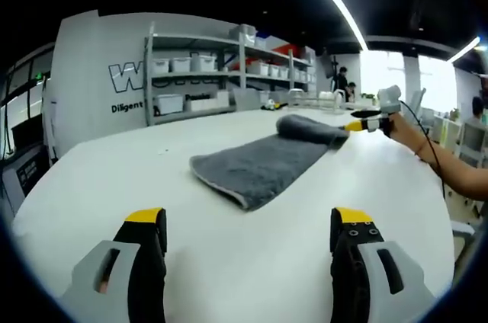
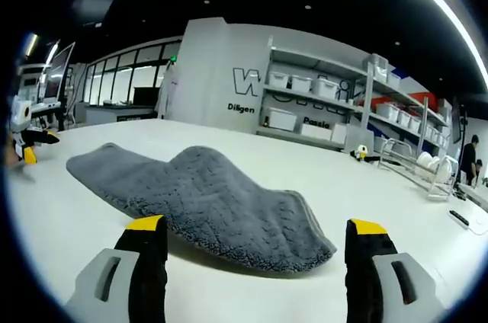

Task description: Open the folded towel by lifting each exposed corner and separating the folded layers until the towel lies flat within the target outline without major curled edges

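The grey wall bears a large "W" and smaller "Diligen", both cut off by shelving.

Left gripper, jaws spread, hovers over a white table. A grey folded terry towel lies beyond; the right gripper meets its far end.

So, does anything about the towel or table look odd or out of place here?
Nothing is spilled or damaged. The grey towel is still folded on the white table, with one end humped up beside the right tool. Both tools are open and empty.
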